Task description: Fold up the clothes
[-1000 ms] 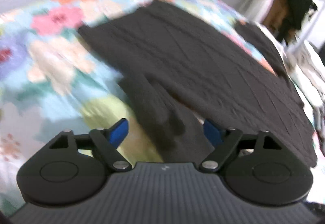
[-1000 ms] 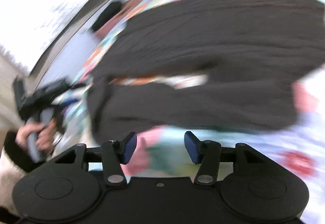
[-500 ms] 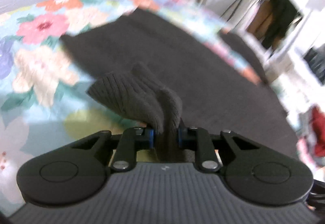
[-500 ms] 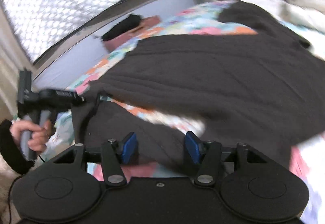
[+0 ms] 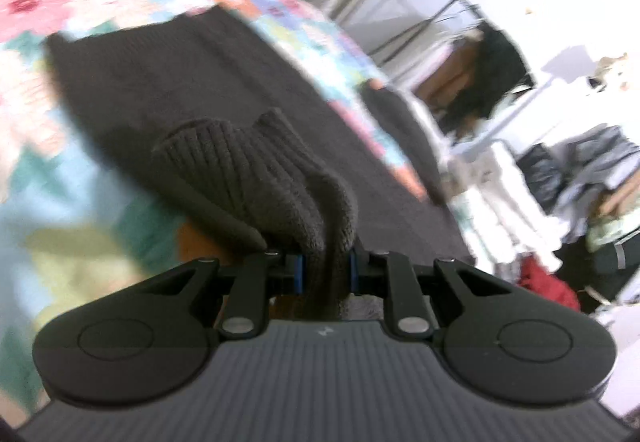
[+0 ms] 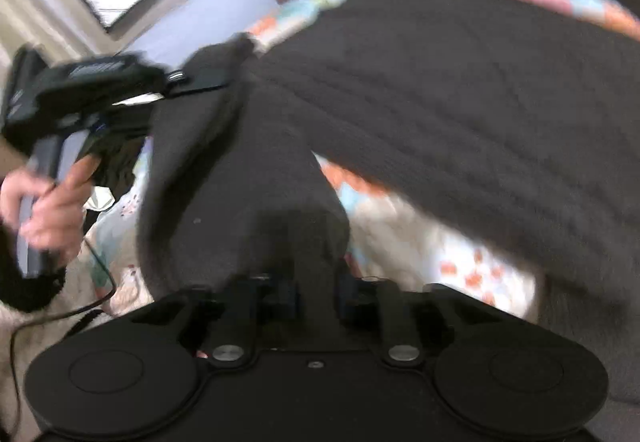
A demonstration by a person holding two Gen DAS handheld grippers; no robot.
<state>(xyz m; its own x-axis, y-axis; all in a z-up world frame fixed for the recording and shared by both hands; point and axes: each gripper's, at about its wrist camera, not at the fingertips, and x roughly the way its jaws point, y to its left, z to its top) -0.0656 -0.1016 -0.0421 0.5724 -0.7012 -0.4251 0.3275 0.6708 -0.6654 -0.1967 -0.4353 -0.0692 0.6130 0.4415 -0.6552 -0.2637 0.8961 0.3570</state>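
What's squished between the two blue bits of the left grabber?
A bunched fold of the dark knit sweater, pinched in the left gripper's shut jaws. The left wrist view shows it.

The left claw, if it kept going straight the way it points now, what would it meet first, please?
The left claw is shut on the ribbed sleeve cuff, which bunches ahead of it. Beyond that, the line probably meets the dark sweater body spread on the floral bedspread; blur leaves depth uncertain.

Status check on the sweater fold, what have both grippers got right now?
Left hand-held gripper shut on ribbed sleeve cuff. Right hand-held gripper shut on the same dark sweater. Sweater body on floral bedspread. Nothing blocking.
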